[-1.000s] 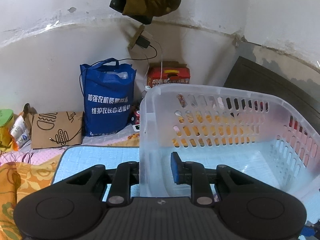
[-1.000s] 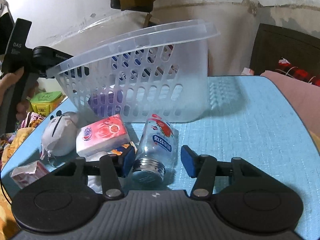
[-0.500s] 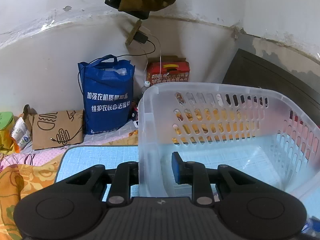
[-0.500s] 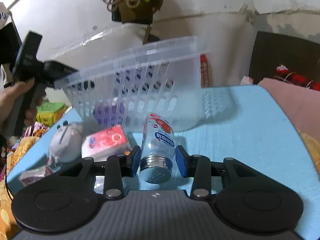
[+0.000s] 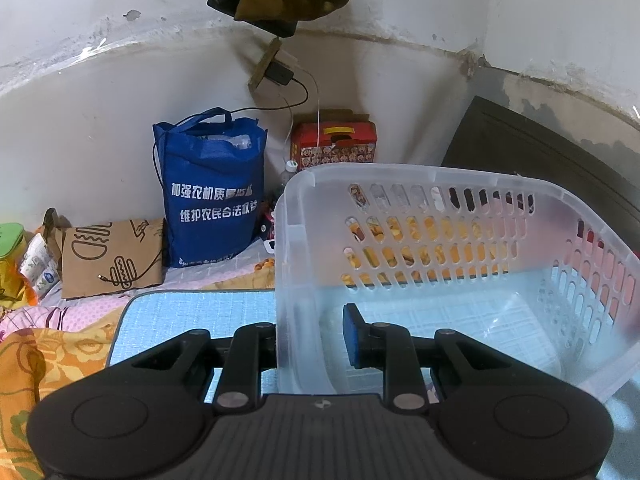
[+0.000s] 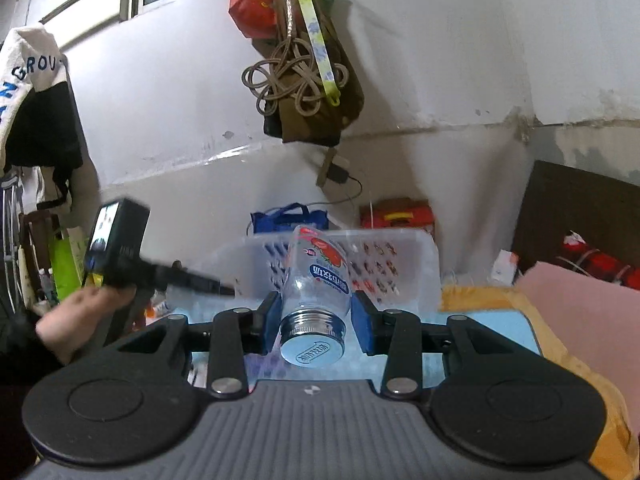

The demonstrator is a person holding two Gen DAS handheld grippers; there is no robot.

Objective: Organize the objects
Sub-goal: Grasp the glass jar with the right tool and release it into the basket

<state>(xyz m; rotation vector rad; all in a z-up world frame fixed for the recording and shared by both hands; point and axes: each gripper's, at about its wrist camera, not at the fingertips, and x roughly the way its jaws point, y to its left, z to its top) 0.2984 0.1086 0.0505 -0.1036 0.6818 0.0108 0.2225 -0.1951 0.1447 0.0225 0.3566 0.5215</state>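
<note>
My left gripper (image 5: 312,336) is shut on the near-left wall of a clear plastic basket (image 5: 460,264), one finger outside and one inside, and holds it tilted above the blue mat (image 5: 192,316). The basket's inside is bare. My right gripper (image 6: 316,320) is shut on a clear jar (image 6: 318,280) with a silver lid and a red-and-blue label, lifted off the mat with its lid toward the camera. The basket (image 6: 400,264) lies just beyond the jar, with the left gripper's handle and the hand (image 6: 80,312) to the left.
A blue tote bag (image 5: 212,188), a brown paper bag (image 5: 112,256) and a red box (image 5: 332,144) stand by the wall. Orange and pink bedding (image 6: 580,312) surrounds the mat. A dark headboard (image 5: 552,164) is at the right.
My right gripper has closed on the jar and lifted it from the mat toward the basket. The tissue pack and other items have dropped out of view. The left gripper has tilted the basket slightly.
</note>
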